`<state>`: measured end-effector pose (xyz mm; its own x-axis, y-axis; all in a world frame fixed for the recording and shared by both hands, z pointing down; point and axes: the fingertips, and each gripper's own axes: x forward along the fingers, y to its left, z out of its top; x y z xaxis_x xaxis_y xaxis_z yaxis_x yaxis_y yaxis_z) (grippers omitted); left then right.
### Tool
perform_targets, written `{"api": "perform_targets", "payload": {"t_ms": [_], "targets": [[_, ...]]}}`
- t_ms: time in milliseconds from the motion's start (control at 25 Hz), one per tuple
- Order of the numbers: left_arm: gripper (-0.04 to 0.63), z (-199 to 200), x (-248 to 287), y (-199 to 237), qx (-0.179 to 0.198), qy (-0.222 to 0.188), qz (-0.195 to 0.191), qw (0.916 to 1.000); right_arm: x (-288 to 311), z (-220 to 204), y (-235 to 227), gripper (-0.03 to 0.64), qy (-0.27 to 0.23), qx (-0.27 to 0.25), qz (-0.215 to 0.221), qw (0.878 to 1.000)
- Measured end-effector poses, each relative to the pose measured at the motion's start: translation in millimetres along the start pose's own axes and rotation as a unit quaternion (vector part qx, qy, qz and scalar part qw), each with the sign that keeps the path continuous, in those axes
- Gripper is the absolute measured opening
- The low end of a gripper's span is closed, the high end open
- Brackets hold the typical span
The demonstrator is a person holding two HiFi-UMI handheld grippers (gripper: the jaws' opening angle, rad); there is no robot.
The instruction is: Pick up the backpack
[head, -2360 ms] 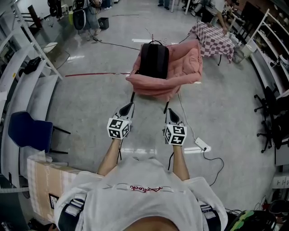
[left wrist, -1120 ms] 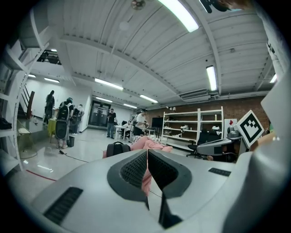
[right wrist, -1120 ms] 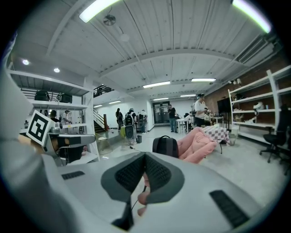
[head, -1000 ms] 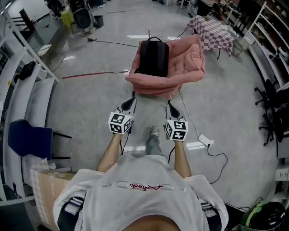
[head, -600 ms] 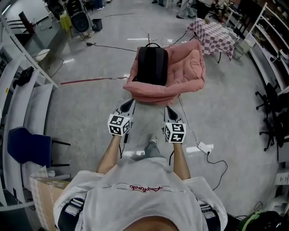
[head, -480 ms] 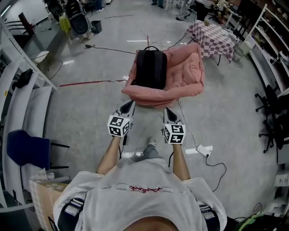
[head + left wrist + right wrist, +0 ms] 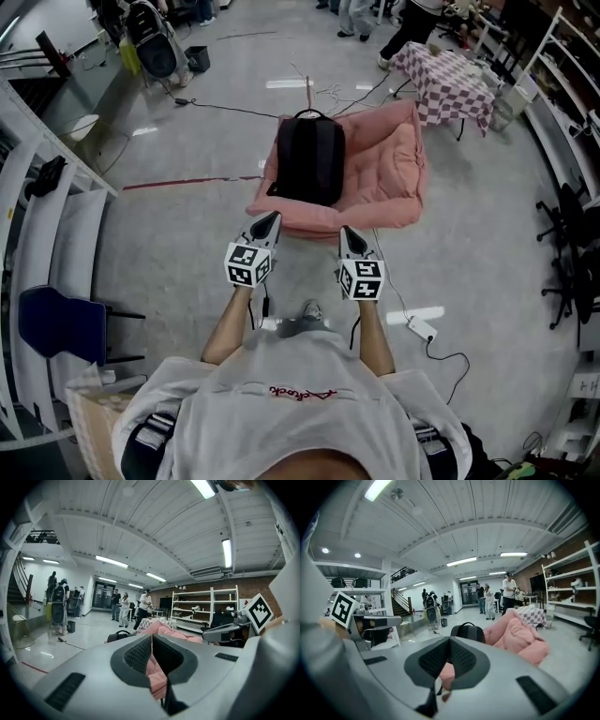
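Ahead, the backpack [image 7: 309,159] lies beyond the left tool [image 7: 272,218] and right tool [image 7: 345,231].

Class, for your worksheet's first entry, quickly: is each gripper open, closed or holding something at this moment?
Left gripper: closed, holding nothing.
Right gripper: closed, holding nothing.
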<state>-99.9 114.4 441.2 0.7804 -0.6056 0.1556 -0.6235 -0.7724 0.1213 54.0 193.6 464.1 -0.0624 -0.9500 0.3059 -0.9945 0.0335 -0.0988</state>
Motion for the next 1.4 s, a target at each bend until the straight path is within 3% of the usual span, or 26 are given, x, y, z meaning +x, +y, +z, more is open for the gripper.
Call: {"api": "perform_targets", "payload": {"t_ms": [720,1400], "targets": [[0.017,23,116,54,0.005,-0.002,0.041,0.9992,113,35,-64,0.020,0.010,-0.012,0.048,0.999],[0.017,-6,114,57,-0.016,0.020,0.053,0.9982,121,12,-61,0.020,0.036,-0.010,0.063,0.997]]}}
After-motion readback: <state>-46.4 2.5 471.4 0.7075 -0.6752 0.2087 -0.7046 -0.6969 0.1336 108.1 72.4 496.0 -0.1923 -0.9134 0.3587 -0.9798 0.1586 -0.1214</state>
